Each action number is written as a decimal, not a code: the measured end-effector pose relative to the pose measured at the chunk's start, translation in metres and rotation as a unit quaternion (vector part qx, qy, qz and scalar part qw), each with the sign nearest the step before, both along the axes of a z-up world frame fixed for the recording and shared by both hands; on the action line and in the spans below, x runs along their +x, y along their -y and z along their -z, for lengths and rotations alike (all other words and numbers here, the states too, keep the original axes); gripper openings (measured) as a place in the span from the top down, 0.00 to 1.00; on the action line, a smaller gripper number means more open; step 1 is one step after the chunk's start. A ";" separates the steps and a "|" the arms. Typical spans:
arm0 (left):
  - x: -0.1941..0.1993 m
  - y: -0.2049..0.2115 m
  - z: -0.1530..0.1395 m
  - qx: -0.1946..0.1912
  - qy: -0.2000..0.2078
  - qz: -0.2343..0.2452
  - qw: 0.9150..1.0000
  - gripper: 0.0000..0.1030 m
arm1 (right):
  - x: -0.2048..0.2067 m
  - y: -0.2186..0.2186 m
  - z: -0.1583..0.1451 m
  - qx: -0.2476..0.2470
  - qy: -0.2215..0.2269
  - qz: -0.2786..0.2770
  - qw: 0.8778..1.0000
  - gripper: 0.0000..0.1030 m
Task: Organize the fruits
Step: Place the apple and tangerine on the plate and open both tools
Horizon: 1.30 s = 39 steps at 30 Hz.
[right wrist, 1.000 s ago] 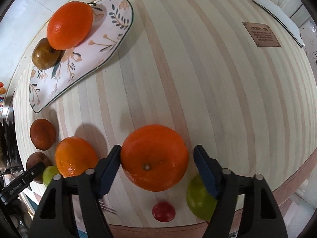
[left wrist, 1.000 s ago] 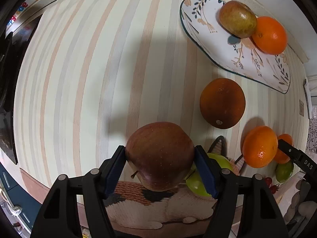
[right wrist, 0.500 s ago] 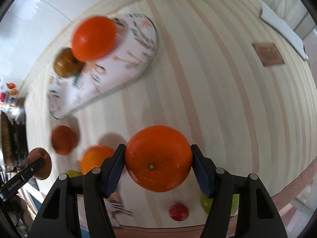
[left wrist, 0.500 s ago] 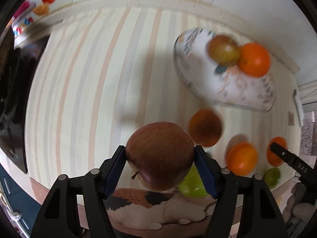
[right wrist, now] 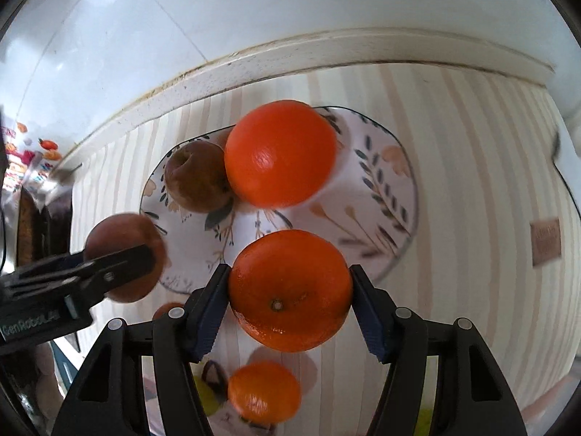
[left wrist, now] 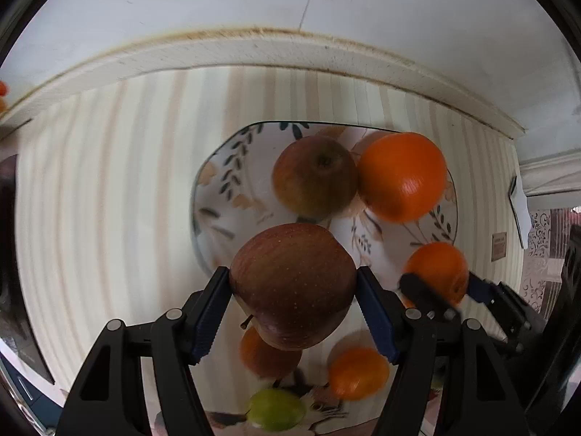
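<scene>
The left tool [left wrist: 293, 289] is clamped across the sides of a red apple [left wrist: 292, 283], the right tool [right wrist: 289, 290] across an orange [right wrist: 289, 289]. Both fruits look firm, smooth, round and fairly heavy, likely to roll. The plate [right wrist: 395, 196] lies just ahead.

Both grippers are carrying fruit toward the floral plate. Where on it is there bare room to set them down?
The plate is crowded at its far-left part, where an apple and an orange sit touching. The right half, beside that orange, is bare. So is the near-left strip, in front of the apple.
</scene>
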State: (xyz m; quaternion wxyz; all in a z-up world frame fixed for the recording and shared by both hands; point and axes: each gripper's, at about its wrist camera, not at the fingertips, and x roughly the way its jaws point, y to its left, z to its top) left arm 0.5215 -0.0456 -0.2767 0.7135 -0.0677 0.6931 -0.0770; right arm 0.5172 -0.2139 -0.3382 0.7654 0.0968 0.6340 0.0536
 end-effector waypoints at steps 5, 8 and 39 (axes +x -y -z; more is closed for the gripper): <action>0.016 0.003 0.022 -0.021 -0.044 -0.005 0.999 0.35 | 0.010 -0.007 0.017 -0.009 -0.009 -0.022 1.000 0.35; 0.016 0.007 0.030 -0.026 -0.057 -0.002 0.998 0.35 | 0.013 -0.010 0.024 -0.014 -0.016 -0.032 0.999 0.35; -0.021 -0.003 -0.033 0.030 0.024 -0.015 0.999 0.18 | -0.009 0.021 -0.029 -0.030 -0.010 -0.012 0.999 0.10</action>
